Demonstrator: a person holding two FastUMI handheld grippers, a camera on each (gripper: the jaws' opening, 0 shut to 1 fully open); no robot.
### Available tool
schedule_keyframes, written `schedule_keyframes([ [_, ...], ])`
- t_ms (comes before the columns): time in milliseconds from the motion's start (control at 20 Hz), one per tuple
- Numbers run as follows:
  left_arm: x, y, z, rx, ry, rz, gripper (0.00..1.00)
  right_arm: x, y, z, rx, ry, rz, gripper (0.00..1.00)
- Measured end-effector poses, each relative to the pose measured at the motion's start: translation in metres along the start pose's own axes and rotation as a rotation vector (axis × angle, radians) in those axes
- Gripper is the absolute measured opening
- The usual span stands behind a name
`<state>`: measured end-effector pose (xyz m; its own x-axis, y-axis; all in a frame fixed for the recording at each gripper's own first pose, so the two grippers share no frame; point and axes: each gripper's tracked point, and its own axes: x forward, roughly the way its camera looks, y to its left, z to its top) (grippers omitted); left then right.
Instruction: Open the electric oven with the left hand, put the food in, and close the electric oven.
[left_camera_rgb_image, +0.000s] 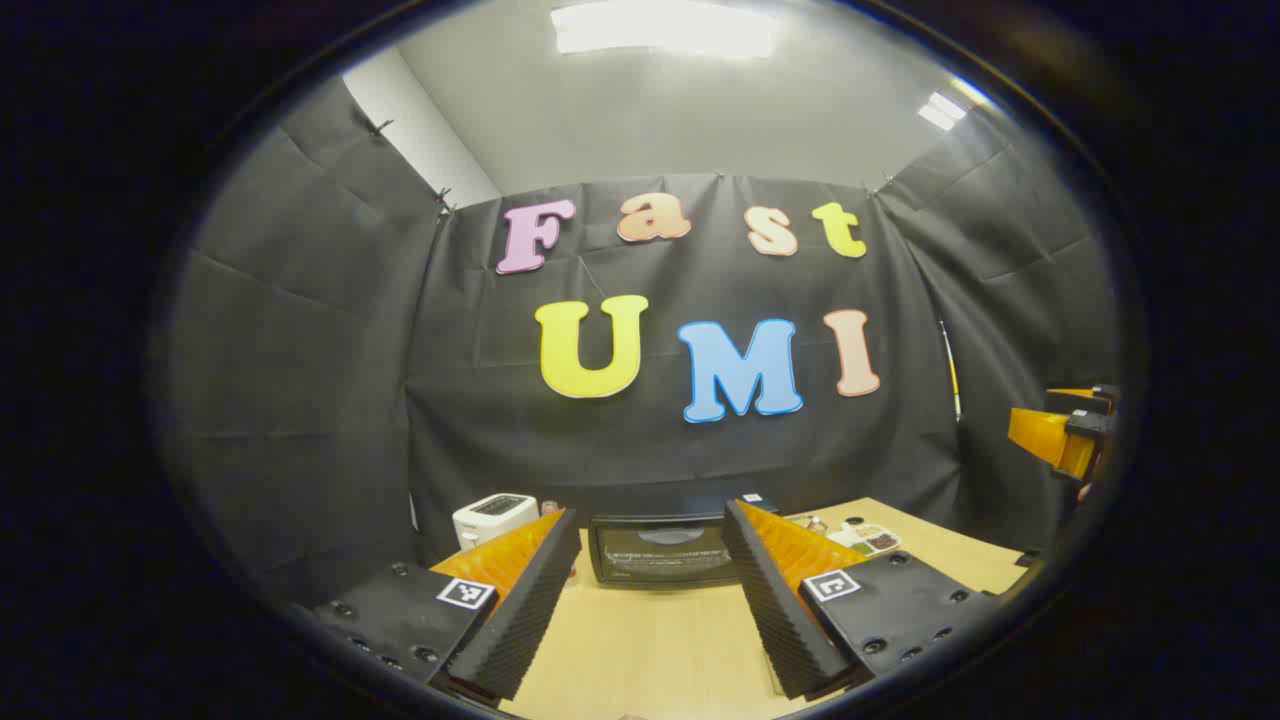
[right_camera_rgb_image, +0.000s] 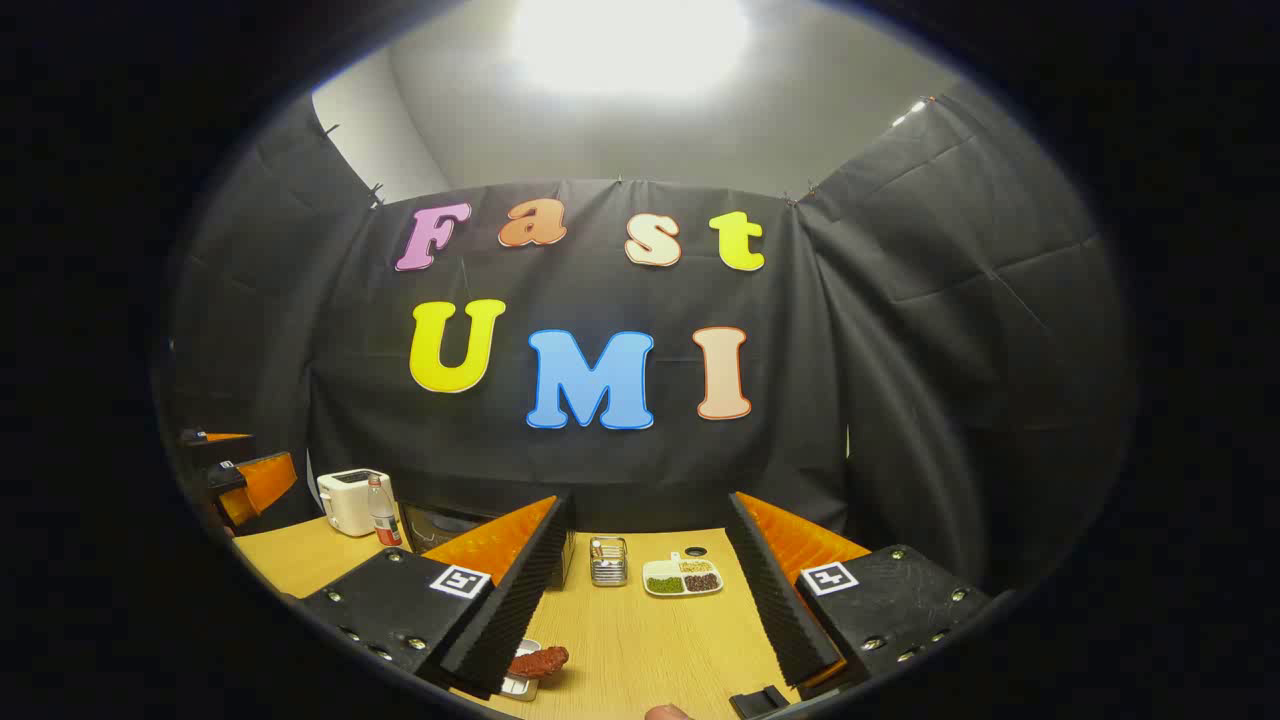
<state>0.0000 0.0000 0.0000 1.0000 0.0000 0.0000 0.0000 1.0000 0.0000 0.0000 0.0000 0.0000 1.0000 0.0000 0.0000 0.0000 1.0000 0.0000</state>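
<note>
Both hand-held gripper (left_camera_rgb_image: 650, 590) fingers framing oven (left_camera_rgb_image: 665, 550) ahead.

Wooden table (right_camera_rgb_image: 640, 640) bears oven (left_camera_rgb_image: 662, 549), toaster (right_camera_rgb_image: 348, 500), food (right_camera_rgb_image: 538, 661).

Left tool (left_camera_rgb_image: 650, 590) and right tool (right_camera_rgb_image: 650, 590), orange fingers, ribbed black pads, black screwed bases, square markers

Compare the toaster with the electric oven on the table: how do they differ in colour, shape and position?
The toaster is white; the electric oven is black. The toaster is a small rounded box with slots on top; the electric oven is wider and lower, with a dark glass door, shut, on its front. In the left gripper view the toaster stands to the left of the oven, which lies between the open left gripper fingers. Both stand at the table's far edge.
</note>
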Motion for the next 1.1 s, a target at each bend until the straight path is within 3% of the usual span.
schedule_keyframes([
  [750,0.000,-0.028,0.009,0.014,-0.015,0.010,1.00,0.007,-0.014,-0.006,-0.007,-0.005,0.032,0.97],
  [1100,0.019,-0.033,0.007,-0.006,-0.027,0.057,1.00,0.011,-0.026,-0.029,-0.003,0.006,0.071,0.97],
])
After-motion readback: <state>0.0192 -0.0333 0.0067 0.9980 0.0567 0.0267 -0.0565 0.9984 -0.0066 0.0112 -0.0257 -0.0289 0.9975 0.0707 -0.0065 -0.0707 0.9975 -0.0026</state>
